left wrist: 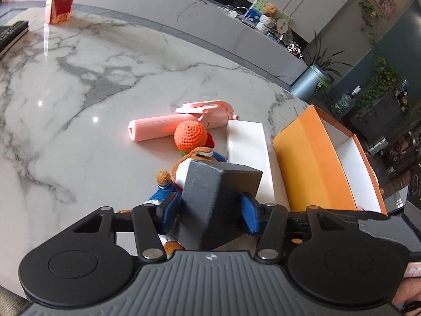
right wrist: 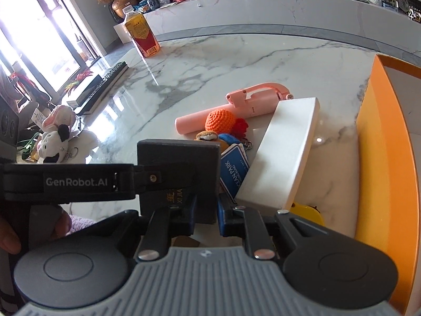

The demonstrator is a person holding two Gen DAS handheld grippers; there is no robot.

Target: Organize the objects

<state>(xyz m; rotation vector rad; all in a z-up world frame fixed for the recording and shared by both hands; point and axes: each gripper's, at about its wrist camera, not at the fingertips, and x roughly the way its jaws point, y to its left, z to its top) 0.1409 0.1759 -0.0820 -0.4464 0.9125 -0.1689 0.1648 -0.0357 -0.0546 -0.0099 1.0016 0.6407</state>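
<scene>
The left gripper (left wrist: 211,212) sits at lower centre of its view, its blue pads (left wrist: 168,210) pinching a dark grey box (left wrist: 215,197) from both sides. In the right wrist view the same dark grey box (right wrist: 179,173) fills the lower centre, and the right gripper (right wrist: 205,216) appears to clamp its near edge too, though the pads are partly hidden behind the box, so that grip is less certain. A black strap marked GenRobot.AI (right wrist: 76,181) crosses the left of that frame.

Beyond the box, mid-frame, lie a pink selfie stick (left wrist: 168,127), an orange crocheted ball (left wrist: 190,135) resting against it, and a brown plush keychain (left wrist: 184,168) partly hidden behind the box. Just right of these lies a flat white box (left wrist: 247,152), and right again, at the frame's right edge, stands an open orange box (left wrist: 310,158) with a white interior. All rest on a marble table (left wrist: 79,92). At upper left stands a bottle with a red and yellow label (left wrist: 61,0), and a black keyboard (left wrist: 11,35) shows at the left edge.
</scene>
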